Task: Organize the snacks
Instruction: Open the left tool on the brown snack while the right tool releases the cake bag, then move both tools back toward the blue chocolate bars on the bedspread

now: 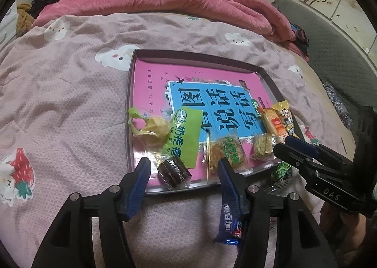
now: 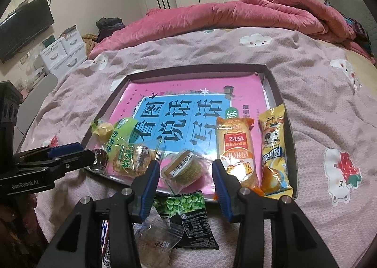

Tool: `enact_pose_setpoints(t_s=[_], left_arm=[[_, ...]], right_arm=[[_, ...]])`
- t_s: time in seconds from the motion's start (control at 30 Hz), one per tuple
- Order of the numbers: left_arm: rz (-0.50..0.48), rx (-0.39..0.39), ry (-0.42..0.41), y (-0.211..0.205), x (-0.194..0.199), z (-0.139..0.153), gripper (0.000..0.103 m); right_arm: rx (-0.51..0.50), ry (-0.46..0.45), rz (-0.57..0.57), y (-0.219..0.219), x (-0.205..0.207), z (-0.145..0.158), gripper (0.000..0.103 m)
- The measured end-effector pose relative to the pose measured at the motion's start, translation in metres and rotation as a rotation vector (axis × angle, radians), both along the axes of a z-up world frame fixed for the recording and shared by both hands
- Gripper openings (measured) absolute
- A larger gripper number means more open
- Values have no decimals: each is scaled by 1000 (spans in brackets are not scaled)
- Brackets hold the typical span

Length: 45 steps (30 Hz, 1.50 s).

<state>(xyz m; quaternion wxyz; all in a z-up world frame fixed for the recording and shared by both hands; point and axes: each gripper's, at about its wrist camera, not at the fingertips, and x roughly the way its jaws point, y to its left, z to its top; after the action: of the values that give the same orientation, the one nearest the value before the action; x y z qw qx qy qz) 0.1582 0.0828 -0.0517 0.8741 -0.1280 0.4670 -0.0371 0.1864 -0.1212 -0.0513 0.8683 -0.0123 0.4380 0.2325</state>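
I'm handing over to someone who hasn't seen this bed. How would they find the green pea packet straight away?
Start at the shallow tray with the pink book in it, lying on the bed. Just outside its near edge, on the sheet, the pea packet lies below the right gripper. It alone is dark with a photo of green peas; the clear bag overlapping its corner is see-through.

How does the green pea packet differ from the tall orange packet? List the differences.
The green pea packet lies outside the tray, on the bedspread before its near rim; the tall orange packet lies inside the tray. The pea packet is dark green and black, short and squat; the orange one is long and narrow. Both lie flat and untouched.
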Motion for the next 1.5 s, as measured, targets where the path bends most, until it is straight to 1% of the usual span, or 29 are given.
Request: enact_pose_setpoints(t_s=[0.1, 0.17, 0.47, 0.53, 0.57, 0.6, 1.0, 1.5], left_arm=[[7, 5, -4, 0, -1, 4, 65], [10, 4, -6, 0, -1, 6, 66], [11, 15, -8, -1, -3, 10, 68], [14, 19, -6, -1, -4, 12, 71], [17, 20, -6, -1, -5, 13, 76], [18, 20, -6, -2, -6, 14, 76], [0, 24, -8, -8, -15, 23, 77], [-16, 24, -13, -12, -28, 31, 77]], right_arm=[[10, -24, -8, -1, -1, 4, 51], [15, -32, -12, -2, -1, 7, 56], [26, -55, -27, -7, -2, 12, 56], [27, -61, -32, -8, -3, 14, 56], [29, -61, -34, -9, -4, 14, 56], [29, -62, -37, -10, -4, 15, 57], [52, -75, -73, -27, -9, 23, 59], [59, -78, -82, -46, -27, 30, 59]])
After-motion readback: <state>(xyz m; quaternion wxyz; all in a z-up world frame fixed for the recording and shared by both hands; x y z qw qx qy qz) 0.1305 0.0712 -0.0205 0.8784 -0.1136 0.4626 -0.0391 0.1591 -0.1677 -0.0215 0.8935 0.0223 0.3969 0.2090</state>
